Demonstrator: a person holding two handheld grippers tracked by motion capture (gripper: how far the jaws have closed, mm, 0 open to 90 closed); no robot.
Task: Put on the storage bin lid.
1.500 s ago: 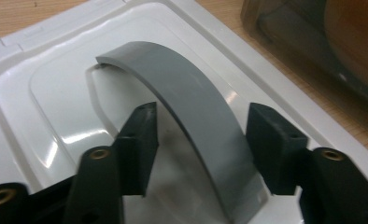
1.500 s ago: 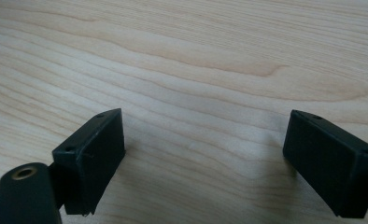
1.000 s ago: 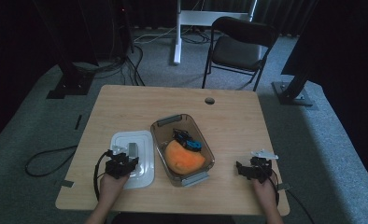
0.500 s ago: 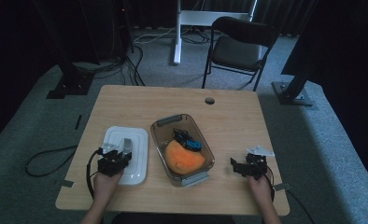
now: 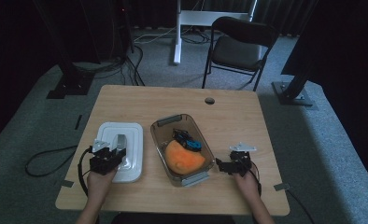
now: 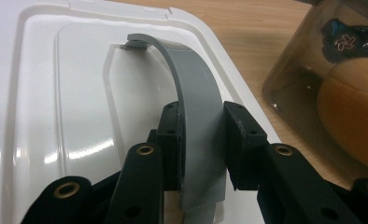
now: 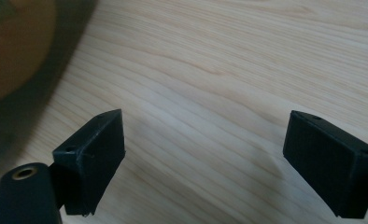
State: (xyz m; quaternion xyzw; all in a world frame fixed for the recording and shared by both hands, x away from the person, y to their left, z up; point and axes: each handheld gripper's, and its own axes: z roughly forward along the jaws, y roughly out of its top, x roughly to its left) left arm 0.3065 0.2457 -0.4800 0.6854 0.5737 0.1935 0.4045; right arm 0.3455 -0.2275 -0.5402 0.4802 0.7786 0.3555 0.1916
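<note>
while the left claw (image 6: 201, 140) pinches the grey handle (image 6: 191, 88) of the white lid (image 5: 121, 149) beneath it | clear bin (image 5: 161, 140) beside it uncovered, likely awaiting lid | right claw (image 7: 205, 163) open over bare table (image 7: 229, 60) | grasp done, lift and placing left

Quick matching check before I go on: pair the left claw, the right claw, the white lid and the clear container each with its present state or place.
Things:
1. left claw
2. right claw
3. white lid
4. clear container

States or places:
A. holds an orange thing and a small black and blue thing
B. open above bare table
C. shut on the grey handle
D. flat on the table, left of the container

Pairs: 1-C, 2-B, 3-D, 4-A
</note>
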